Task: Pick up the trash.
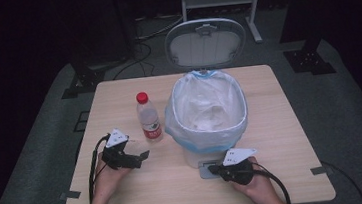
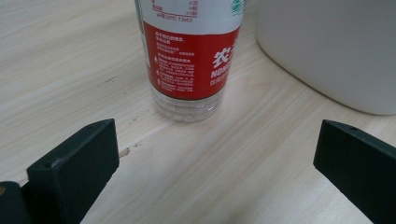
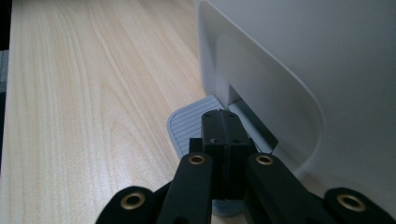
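Pedal bin open, bottle waiting on the desk [image 1: 283, 137].

The lined bin [image 1: 205, 114] stands lid-up; the right gripper [image 3: 219, 140], fingers pressed together, presses its pedal [image 3: 187, 126]. Left gripper [image 2: 215, 154] fingers spread wide before the bottle [image 2: 189, 56], beside the bin: light, slippery-looking, best gripped mid-label.

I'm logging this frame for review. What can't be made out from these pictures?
- Bottle: the left gripper view's top edge cuts off its cap and upper label.
- Bin contents: in the high view, the crumpled white liner hides them.
- Pedal: in the right gripper view, the shut right tool covers it; whether it presses down is unclear.
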